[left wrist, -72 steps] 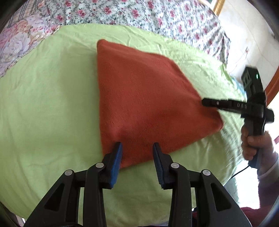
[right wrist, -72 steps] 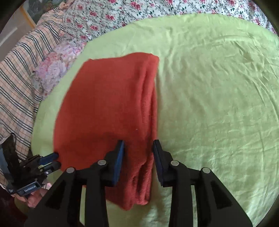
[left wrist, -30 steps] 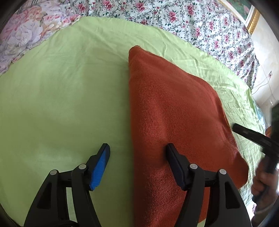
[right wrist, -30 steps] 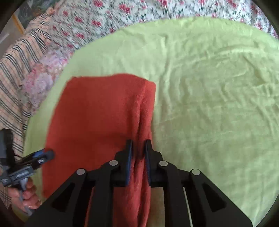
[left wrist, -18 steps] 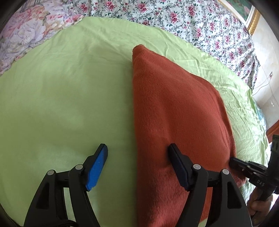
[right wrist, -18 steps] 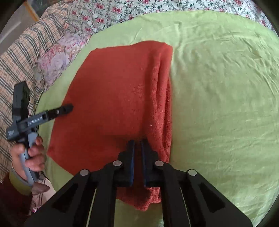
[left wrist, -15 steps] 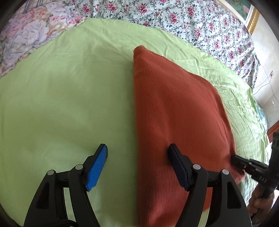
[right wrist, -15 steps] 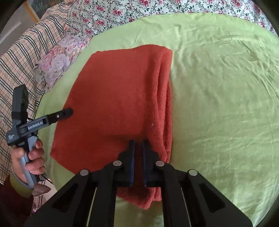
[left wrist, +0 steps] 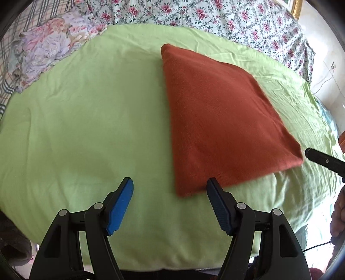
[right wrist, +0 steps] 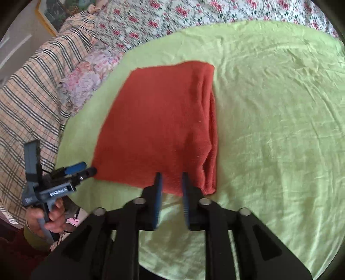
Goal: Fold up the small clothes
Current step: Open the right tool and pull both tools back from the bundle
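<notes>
A folded rust-red cloth (left wrist: 217, 120) lies flat on the green sheet (left wrist: 82, 120); it also shows in the right wrist view (right wrist: 159, 125), with stacked folded edges along its right side. My left gripper (left wrist: 170, 191) is open and empty, just short of the cloth's near corner. It also shows in the right wrist view (right wrist: 83, 169), by the cloth's left corner. My right gripper (right wrist: 171, 182) is open a little at the cloth's near edge, holding nothing. Its finger tip (left wrist: 310, 153) shows beside the cloth's right corner.
The green sheet (right wrist: 269, 120) covers a round surface, with a flowered cover (left wrist: 215, 15) behind it. A flowered pillow (left wrist: 47, 49) and a plaid blanket (right wrist: 30, 90) lie at the left. The sheet's near edge drops off close to both grippers.
My right gripper has let go of the cloth and opened slightly. Both grippers have drawn back toward the near edge. The cloth now lies flat.
</notes>
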